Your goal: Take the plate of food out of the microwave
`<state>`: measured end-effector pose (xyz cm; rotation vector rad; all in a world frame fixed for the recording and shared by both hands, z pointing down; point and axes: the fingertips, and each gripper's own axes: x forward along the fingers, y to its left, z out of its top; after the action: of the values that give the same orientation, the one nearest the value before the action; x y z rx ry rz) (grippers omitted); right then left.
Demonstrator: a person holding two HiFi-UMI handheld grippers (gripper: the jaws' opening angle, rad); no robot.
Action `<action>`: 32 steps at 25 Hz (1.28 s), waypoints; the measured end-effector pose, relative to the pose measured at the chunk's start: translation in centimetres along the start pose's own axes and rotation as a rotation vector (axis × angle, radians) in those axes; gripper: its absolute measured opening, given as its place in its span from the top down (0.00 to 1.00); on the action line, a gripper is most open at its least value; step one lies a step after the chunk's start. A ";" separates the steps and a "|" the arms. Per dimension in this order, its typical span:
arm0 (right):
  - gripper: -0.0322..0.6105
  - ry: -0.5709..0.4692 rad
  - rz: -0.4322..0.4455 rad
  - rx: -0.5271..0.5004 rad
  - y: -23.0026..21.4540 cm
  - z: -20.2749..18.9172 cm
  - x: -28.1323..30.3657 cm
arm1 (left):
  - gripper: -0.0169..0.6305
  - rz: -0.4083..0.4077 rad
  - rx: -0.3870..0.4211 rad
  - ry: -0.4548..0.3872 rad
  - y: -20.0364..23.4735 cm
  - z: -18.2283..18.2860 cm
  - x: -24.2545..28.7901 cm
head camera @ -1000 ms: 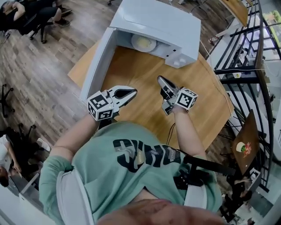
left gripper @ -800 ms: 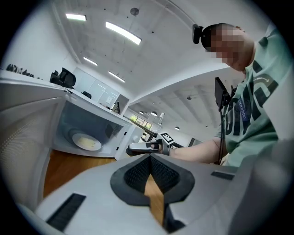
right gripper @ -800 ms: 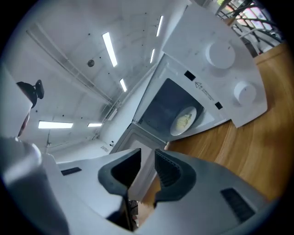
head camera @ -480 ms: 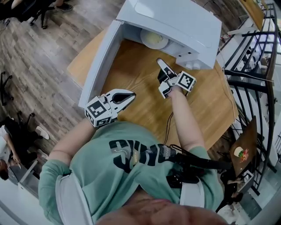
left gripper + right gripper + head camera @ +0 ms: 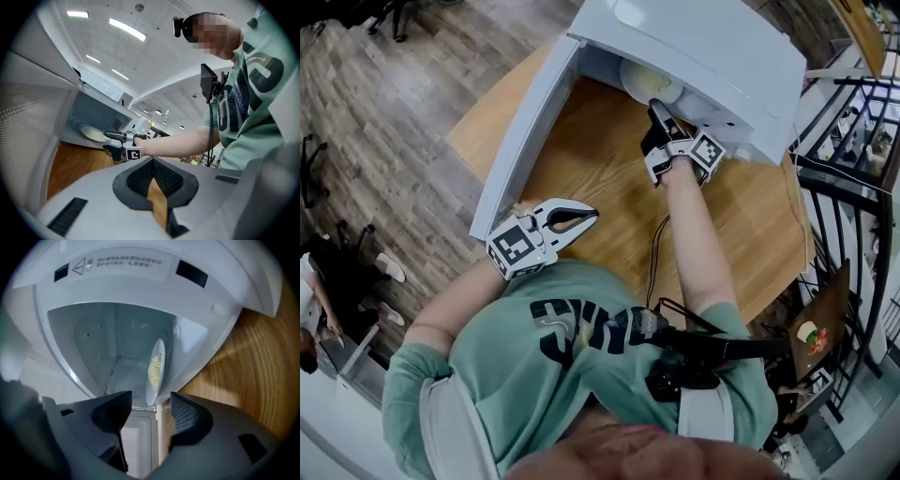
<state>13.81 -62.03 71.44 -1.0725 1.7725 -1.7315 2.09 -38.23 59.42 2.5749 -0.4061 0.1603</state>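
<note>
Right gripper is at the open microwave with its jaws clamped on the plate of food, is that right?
Not quite. The right gripper is at the open microwave, but its jaws stand apart, having just been opening. The plate of food lines up with their gap, ungripped; the right gripper view shows it.

Open microwave at the far side of the surface, plate inside.

The microwave stands on the far part of the surface, with its door swung out on the left and reaching back toward the person. The plate lies in the cavity, apparently toward its right side near the opening, with food on it. The floor lies left of the surface, a metal rack to its right.
</note>
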 end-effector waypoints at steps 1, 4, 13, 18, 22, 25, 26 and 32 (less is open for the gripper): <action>0.58 -0.002 0.001 0.012 -0.1 0.0 0.3 | 0.97 -0.001 -0.004 0.000 0.0 0.0 0.0; 0.58 -0.006 0.003 0.035 -0.2 0.0 1.1 | 0.97 -0.005 -0.013 -0.003 0.1 -0.1 -0.1; 0.58 -0.030 -0.003 0.090 -0.8 0.5 2.1 | 0.97 -0.001 0.000 0.009 0.4 -0.6 -0.8; 0.65 -0.037 -0.018 0.127 -1.2 0.4 1.8 | 0.97 -0.001 0.001 0.005 0.3 -0.7 -0.8; 0.91 -0.078 -0.049 0.114 -1.3 1.2 0.9 | 0.97 -0.001 -0.002 0.010 0.3 -0.7 -0.9; 0.92 -0.089 -0.031 0.124 -1.0 1.6 0.3 | 0.97 -0.001 -0.011 0.017 0.2 -0.6 -0.7; 0.92 -0.088 -0.025 0.124 -1.0 1.6 0.0 | 0.97 -0.003 -0.012 0.020 0.1 -0.6 -0.6; 0.92 -0.066 0.007 0.124 -0.6 0.2 -1.6 | 0.97 -0.020 -0.010 0.027 -0.2 -0.6 -0.6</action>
<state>15.04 -60.87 71.65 -1.0565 1.6049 -1.7566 1.52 -37.56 59.76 2.5629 -0.3696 0.1847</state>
